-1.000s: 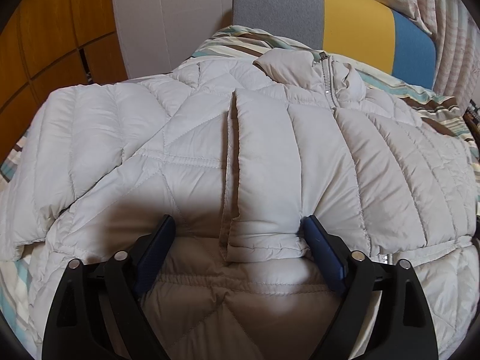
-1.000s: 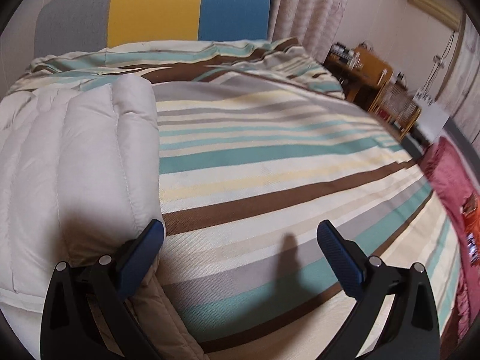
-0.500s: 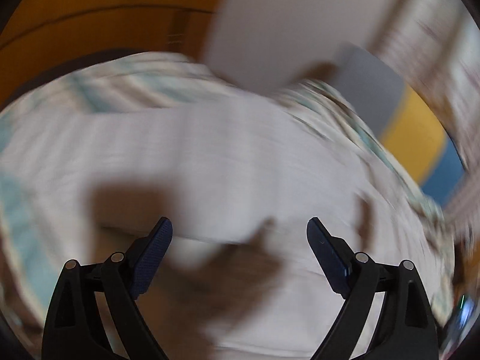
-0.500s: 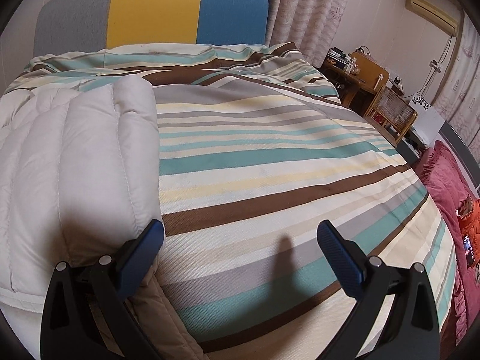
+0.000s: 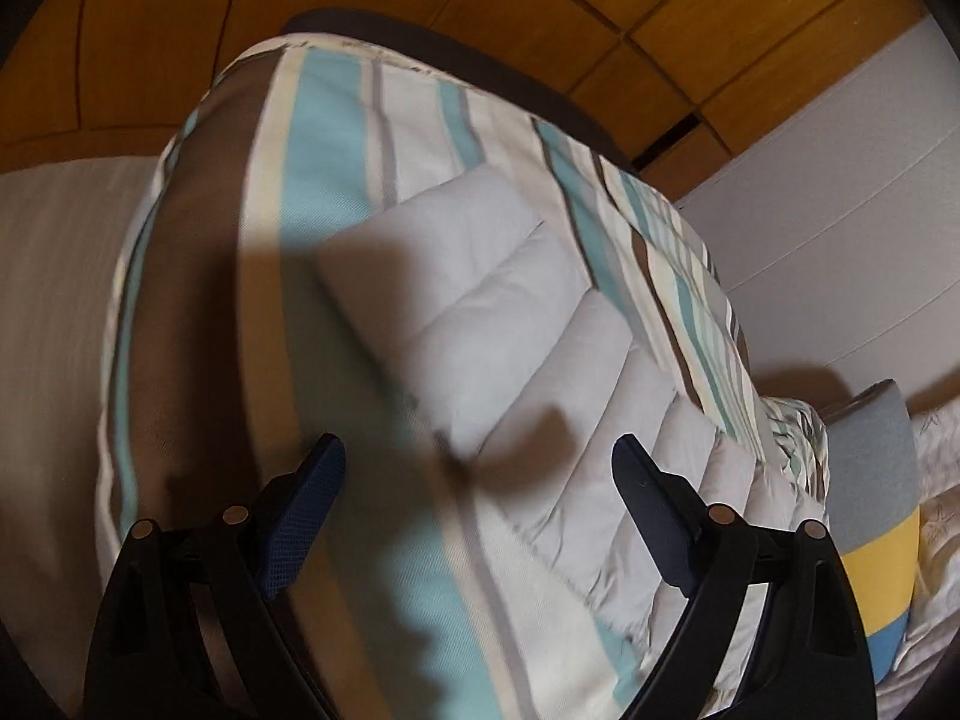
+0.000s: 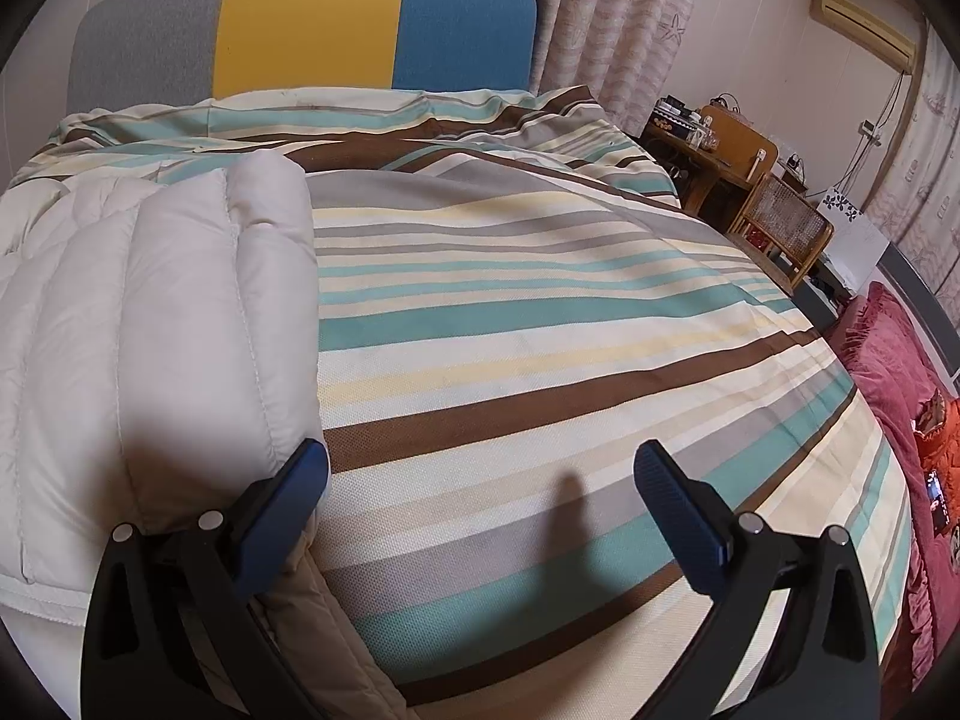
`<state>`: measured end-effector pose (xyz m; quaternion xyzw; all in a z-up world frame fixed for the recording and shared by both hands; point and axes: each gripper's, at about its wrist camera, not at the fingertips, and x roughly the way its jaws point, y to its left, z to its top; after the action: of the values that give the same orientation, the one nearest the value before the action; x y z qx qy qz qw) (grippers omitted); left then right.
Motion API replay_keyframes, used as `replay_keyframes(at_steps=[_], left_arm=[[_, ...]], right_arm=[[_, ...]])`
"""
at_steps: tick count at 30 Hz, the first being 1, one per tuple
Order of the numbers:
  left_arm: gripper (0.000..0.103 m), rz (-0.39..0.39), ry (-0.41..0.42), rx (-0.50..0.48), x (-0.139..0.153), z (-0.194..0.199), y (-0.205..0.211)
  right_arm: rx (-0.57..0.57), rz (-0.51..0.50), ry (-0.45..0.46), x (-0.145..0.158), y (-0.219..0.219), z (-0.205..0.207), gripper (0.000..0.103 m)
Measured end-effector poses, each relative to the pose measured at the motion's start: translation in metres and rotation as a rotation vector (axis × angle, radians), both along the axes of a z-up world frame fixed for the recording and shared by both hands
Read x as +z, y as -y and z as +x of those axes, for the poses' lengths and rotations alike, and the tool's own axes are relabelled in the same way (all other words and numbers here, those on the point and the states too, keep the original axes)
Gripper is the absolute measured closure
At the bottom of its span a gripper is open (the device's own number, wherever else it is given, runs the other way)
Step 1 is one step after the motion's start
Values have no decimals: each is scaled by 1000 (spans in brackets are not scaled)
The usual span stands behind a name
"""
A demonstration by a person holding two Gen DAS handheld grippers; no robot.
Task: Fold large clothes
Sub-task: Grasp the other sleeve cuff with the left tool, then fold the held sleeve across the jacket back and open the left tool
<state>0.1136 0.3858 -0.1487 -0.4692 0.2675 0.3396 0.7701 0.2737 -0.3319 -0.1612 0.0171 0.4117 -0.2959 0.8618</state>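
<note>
Left tongs (image 5: 477, 468) wide open, empty, over outstretched jacket sleeve (image 5: 498, 312) on striped bed (image 5: 324, 138) — best gripped near cuff, folded inward. Right tongs (image 6: 480, 486) agape too, empty — beside jacket (image 6: 150, 324) edge.

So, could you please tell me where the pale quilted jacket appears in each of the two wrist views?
Left wrist view: the quilted jacket runs diagonally from the centre toward the lower right, tilted with the whole picture, lying on the striped bedspread.
Right wrist view: the jacket fills the left side, its edge beside the left pad of the open tongs.
Shared landmark: the grey, yellow and blue headboard, at the top there and at the right edge in the left view.
</note>
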Motion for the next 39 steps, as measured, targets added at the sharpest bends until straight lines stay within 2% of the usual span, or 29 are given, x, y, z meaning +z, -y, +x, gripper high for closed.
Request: replay_keyframes(at_steps=[3,4,5,6,8,10,15,20,23,28,32,39], left_arm=[[21,38,-41,2,-2,14,-4],[28,54,-60,15,-3,16,-6],[41,68,-72,23,-4,18,-6],[48,86,-97,29,-4,22,-5],[88,137,-180,32,-7,32,-4],[95,138,-157,22,-9,36,-3],[98,152,-80,87,3,22,10],[98,314,20,46,45,27,49],[98,403,79,-41,71,37,83],[98,487,150,-206,94,61,140],[98,548,193,-353,105,78,191],[98,607,212,-568,111,102,273]], right_arm=[[0,-1,0,0,0,0,2],[0,-2,0,0,0,0,2],[0,-2,0,0,0,0,2],[0,-1,0,0,0,0,2],[0,0,0,0,0,0,2],[0,0,1,0,0,0,2],[0,-3,1,0,0,-1,2],[-2,-1,4,0,1,-1,2],[-3,3,6,-1,1,-1,2],[-4,11,8,-1,2,-1,2],[-5,16,10,-1,2,-1,2],[-5,18,12,-1,2,-1,2]])
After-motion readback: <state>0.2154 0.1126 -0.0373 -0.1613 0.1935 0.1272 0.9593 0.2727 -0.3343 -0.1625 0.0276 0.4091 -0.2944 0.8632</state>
